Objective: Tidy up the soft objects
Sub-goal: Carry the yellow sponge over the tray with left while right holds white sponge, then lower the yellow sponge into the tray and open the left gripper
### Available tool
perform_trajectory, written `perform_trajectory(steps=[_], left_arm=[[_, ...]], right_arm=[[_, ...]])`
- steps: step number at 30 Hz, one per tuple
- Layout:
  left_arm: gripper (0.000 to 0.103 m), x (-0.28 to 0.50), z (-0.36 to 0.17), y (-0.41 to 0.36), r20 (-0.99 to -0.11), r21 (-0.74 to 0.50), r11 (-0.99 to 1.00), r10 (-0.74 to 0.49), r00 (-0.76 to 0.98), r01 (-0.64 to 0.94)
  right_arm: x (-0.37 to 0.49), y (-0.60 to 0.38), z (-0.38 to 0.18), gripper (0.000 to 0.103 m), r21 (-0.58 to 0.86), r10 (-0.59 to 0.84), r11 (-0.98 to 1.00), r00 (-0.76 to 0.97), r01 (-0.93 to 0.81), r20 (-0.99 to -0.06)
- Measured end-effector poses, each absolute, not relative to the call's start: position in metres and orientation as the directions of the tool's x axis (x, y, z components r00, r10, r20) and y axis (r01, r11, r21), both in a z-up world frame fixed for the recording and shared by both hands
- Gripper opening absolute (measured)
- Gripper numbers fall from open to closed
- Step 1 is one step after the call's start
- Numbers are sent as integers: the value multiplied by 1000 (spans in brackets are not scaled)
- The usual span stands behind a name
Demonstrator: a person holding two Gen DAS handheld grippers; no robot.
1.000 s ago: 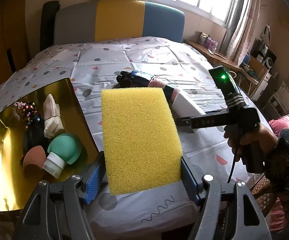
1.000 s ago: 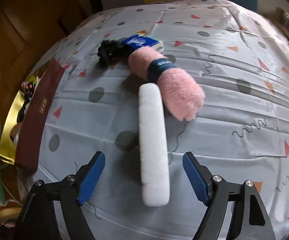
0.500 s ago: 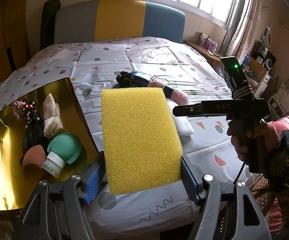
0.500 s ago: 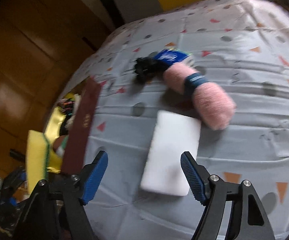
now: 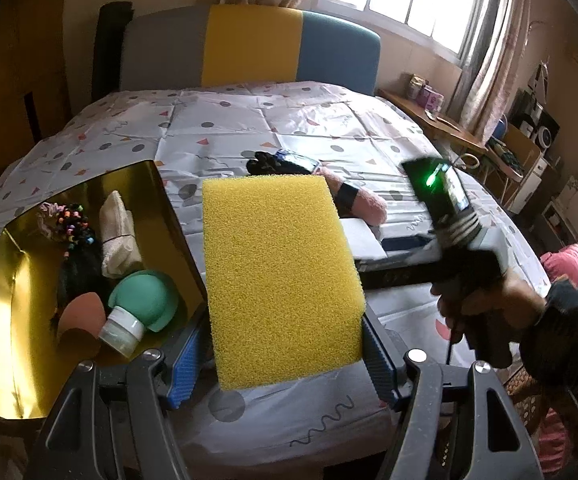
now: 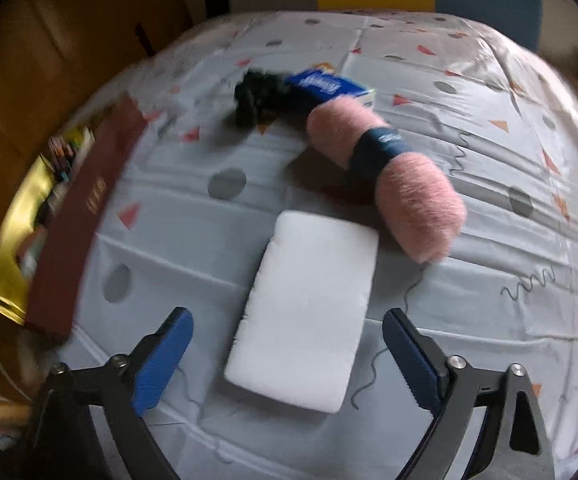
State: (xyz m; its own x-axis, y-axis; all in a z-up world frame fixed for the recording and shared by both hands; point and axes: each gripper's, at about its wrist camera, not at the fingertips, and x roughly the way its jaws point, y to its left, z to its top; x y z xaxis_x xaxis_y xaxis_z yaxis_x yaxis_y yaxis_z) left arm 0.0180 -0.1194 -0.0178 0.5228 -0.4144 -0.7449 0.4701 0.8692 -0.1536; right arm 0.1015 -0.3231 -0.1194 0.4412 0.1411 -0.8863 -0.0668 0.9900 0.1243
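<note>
L gripper [image 5: 283, 354], bottom centre of the left wrist view: both blue pads pressed against the sides of a yellow sponge [image 5: 279, 272], i.e. clamped on it. Sponge stands up through the mid frame, above the near edge of the bed sheet [image 5: 249, 120]. Lower left of that frame: gold-lined box [image 5: 9, 320], w/ a green round-topped bottle [image 5: 141, 312], brown teardrop puff [image 5: 79, 318], rolled cream cloth [image 5: 119, 236], beaded hair ties [image 5: 73, 222] and sth dark I can't make out. Right of frame: person's hand [image 5: 485, 304] grips the R gripper's handle; its body w/ a green light points up and left.

R gripper [image 6: 289, 354], bottom of the right wrist view: jaws spread wide, nothing between the pads. White foam pad [image 6: 305, 312] lies flat on the sheet [image 6: 489, 300], its near end between the fingers but touching neither. Just beyond, mid-right of frame: pink fluffy roll [image 6: 393, 172] w/ a navy band, its lower end next to the pad's far corner. Upper centre: blue tissue pack [image 6: 329, 86] and a black scrunchie-like thing [image 6: 257, 98] by the roll's far end. Left edge: box seen side-on, dark red outside [image 6: 77, 232]. View is blurry.
</note>
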Motion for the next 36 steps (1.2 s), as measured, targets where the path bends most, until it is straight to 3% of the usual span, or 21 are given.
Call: perform_trajectory(steps=[3, 15, 22, 27, 36], left_arm=[[71, 20, -15, -109, -740, -159, 880, -406, 536, 448], [71, 56, -3, -14, -732, -159, 965, -256, 631, 208], [71, 115, -25, 59, -803, -101, 995, -98, 588, 28], [71, 148, -54, 81, -863, -122, 992, -91, 496, -30], [74, 189, -84, 79, -902, -47, 997, -16, 431, -61]], right_arm=[[101, -323, -122, 57, 77, 93, 996, 446, -53, -890], [100, -322, -124, 59, 48, 71, 997, 442, -63, -894], [99, -320, -124, 59, 31, 60, 997, 446, -74, -893], [98, -320, -124, 59, 30, 60, 997, 447, -74, -892], [98, -320, -124, 59, 26, 57, 997, 449, -75, -892]])
